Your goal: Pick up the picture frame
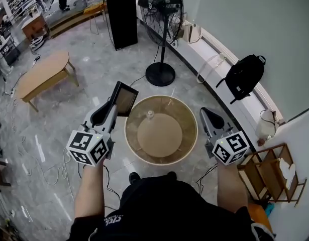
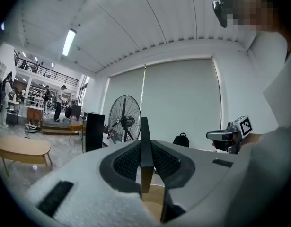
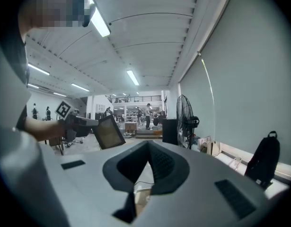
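Note:
The picture frame [image 1: 125,98], dark-rimmed with a brownish face, is clamped by its lower edge in my left gripper [image 1: 113,107] and hangs in the air just left of the round wooden table [image 1: 161,157]. In the left gripper view the picture frame [image 2: 146,143] stands edge-on between the pads of the left gripper [image 2: 146,163]. My right gripper [image 1: 208,115] hovers at the table's right rim, shut and empty. Its own view shows the right gripper [image 3: 149,163] with jaws together, and the picture frame [image 3: 108,132] out to the left.
A small white object [image 1: 150,114] sits on the round table. A standing fan [image 1: 162,14], a black cabinet [image 1: 121,15] and a low wooden table [image 1: 43,74] stand beyond. A black backpack [image 1: 244,75] leans on the wall ledge; a wooden rack [image 1: 272,172] is at right. Cables cross the floor.

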Demonstrator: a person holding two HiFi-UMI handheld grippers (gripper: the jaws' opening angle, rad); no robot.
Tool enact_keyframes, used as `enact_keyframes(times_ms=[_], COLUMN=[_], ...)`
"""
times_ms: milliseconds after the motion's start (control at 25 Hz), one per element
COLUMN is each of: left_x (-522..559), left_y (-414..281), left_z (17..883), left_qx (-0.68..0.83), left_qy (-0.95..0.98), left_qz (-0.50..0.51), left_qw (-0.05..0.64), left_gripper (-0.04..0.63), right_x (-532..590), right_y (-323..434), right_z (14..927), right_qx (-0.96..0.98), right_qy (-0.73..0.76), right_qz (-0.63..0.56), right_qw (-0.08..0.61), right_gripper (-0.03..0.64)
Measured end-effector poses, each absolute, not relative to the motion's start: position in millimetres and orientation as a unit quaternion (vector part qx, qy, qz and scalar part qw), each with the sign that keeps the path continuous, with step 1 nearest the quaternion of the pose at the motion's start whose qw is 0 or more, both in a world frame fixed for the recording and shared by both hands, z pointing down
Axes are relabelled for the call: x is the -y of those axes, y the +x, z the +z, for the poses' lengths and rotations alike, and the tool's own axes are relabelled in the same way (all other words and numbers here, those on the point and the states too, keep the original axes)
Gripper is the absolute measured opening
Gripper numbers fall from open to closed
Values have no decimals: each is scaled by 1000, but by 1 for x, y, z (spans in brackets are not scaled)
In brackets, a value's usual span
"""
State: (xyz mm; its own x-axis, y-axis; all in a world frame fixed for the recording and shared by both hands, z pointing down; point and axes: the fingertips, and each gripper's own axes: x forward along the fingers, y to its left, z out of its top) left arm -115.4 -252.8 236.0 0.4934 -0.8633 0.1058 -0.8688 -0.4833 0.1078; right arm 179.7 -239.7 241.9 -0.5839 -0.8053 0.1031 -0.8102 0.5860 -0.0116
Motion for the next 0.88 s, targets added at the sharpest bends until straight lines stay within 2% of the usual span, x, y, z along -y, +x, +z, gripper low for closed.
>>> enact_keyframes(times_ms=[520, 880], left_x=[244, 241], left_y=[-110, -88], left_z=[233, 233], left_qx=[500, 485], left_qy=[863, 872], left_qz=[7, 8], left_qw=[71, 70], left_gripper=[71, 71], right_x=[225, 214], right_y=[191, 205], right_z=[234, 242], right_qx=[876, 870], right_qy=[480, 491], right_qz=[29, 27], right_qw=[16, 42], right_gripper=[3, 2])
